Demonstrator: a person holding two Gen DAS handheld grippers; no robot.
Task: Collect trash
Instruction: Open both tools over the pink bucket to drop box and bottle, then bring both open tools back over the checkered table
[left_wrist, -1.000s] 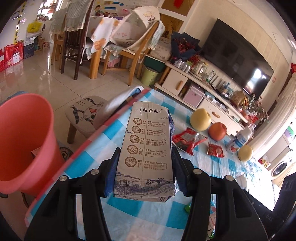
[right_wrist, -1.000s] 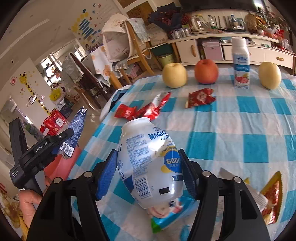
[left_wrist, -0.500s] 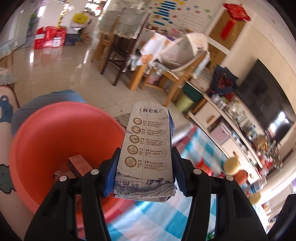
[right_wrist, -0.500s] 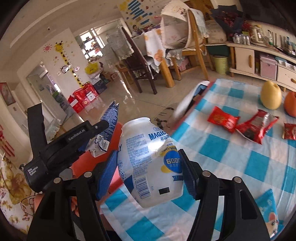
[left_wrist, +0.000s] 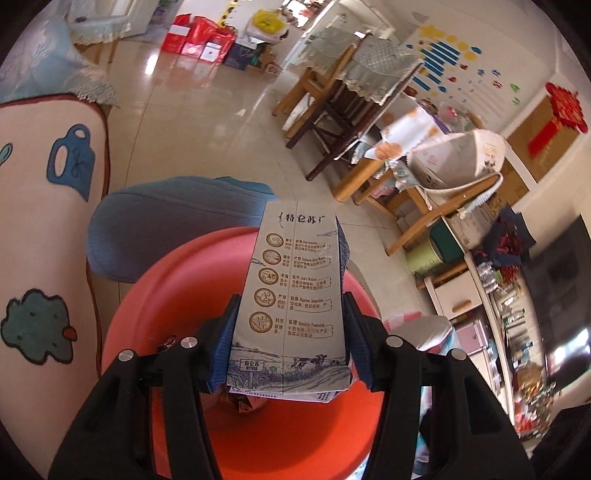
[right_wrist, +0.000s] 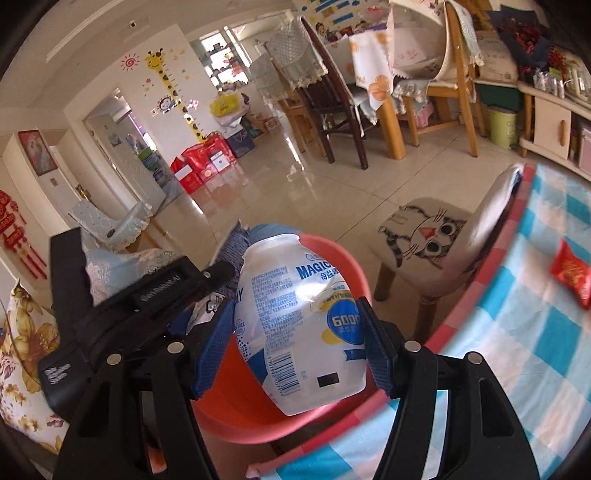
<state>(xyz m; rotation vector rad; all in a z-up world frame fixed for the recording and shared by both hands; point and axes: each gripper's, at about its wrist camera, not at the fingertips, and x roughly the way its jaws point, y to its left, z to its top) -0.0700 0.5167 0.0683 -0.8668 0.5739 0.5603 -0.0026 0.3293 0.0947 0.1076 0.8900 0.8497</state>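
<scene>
Two tongs clenched, left (left_wrist: 290, 347) on carton (left_wrist: 295, 295), right (right_wrist: 301, 349) on bottle (right_wrist: 303, 321), bin (left_wrist: 177, 295) contents mostly hidden.

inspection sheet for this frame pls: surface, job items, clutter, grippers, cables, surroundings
Surface: blue-and-white checked tablecloth, seen only at its edge.
Job's things: milk carton over the red bin; white plastic bottle by the bin rim; trash already in the bin.
Clutter: red snack wrapper on the cloth.
Grippers: left gripper shut on the carton; right gripper shut on the bottle.
Cables: nothing seen.
Surroundings: cat-print stool, dining chairs, tiled floor.
</scene>
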